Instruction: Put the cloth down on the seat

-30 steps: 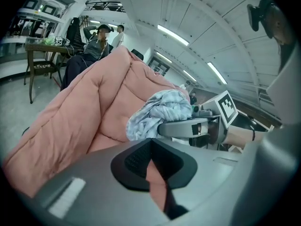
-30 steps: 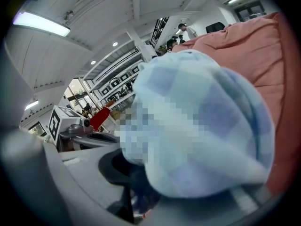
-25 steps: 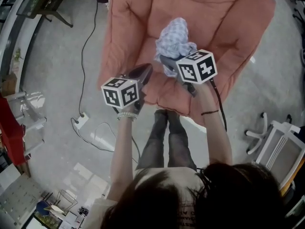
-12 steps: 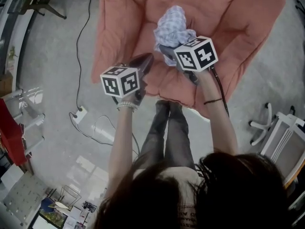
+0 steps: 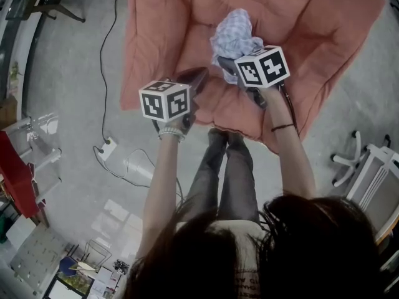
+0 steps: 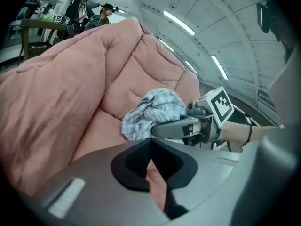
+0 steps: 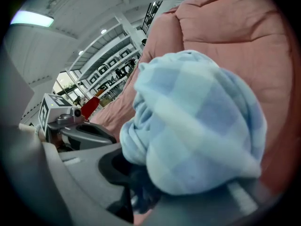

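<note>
A bunched blue-and-white checked cloth (image 5: 235,35) hangs just above the salmon-pink padded seat (image 5: 163,30). My right gripper (image 5: 225,65) is shut on its near end. In the right gripper view the cloth (image 7: 202,126) fills the frame and hides the jaws of my right gripper (image 7: 136,187), with the seat (image 7: 244,27) behind. My left gripper (image 5: 199,75) hovers over the seat's front left part, shut and empty. In the left gripper view the closed jaws of my left gripper (image 6: 150,145) point at the seat (image 6: 70,88), with the cloth (image 6: 153,109) and right gripper (image 6: 176,128) to the right.
A black cable runs along the grey floor to a white socket strip (image 5: 106,148) left of the seat. The person's legs (image 5: 227,173) stand at the seat's front edge. A white wheeled chair base (image 5: 374,173) is at the right, a red object (image 5: 15,176) at the left.
Both grippers have sunk closer to the seat. The cloth stays held in the right gripper and has come down with it.
</note>
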{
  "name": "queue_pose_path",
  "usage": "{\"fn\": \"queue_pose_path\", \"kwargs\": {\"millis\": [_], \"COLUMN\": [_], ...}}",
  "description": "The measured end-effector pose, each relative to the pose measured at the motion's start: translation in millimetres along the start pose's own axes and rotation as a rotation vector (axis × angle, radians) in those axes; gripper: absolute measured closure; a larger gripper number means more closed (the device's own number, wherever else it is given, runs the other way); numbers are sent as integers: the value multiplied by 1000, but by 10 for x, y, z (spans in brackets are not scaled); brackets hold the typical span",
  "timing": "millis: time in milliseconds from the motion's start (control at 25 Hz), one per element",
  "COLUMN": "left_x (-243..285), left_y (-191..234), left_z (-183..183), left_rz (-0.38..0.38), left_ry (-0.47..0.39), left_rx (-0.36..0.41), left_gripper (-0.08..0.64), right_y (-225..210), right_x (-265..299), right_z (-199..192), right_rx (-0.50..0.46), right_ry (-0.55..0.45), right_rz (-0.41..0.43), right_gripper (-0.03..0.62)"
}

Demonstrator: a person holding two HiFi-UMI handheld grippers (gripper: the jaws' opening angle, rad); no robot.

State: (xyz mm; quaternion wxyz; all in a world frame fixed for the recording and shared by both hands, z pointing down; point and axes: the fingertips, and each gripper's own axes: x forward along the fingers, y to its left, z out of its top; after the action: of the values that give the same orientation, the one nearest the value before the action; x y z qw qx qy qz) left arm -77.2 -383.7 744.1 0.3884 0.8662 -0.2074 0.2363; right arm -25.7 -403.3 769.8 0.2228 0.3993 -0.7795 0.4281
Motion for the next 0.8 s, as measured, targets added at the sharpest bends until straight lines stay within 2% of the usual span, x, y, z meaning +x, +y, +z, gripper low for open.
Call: {"fn": "queue_pose_path", "kwargs": {"millis": [400, 800], "left_x": [202, 317], "left_y": [104, 141], "left_z": [-63, -154], "left_rz": [-9, -24], "left_ry": [32, 59], "left_rx": [-27, -49], "left_gripper": [555, 555], "right_y": [-292, -524], "right_x": [127, 247], "right_z": [-124, -326], "right_rx": [59, 90], "right_ry": [30, 104], "right_rz": [-58, -138], "right_gripper": [466, 457]}}
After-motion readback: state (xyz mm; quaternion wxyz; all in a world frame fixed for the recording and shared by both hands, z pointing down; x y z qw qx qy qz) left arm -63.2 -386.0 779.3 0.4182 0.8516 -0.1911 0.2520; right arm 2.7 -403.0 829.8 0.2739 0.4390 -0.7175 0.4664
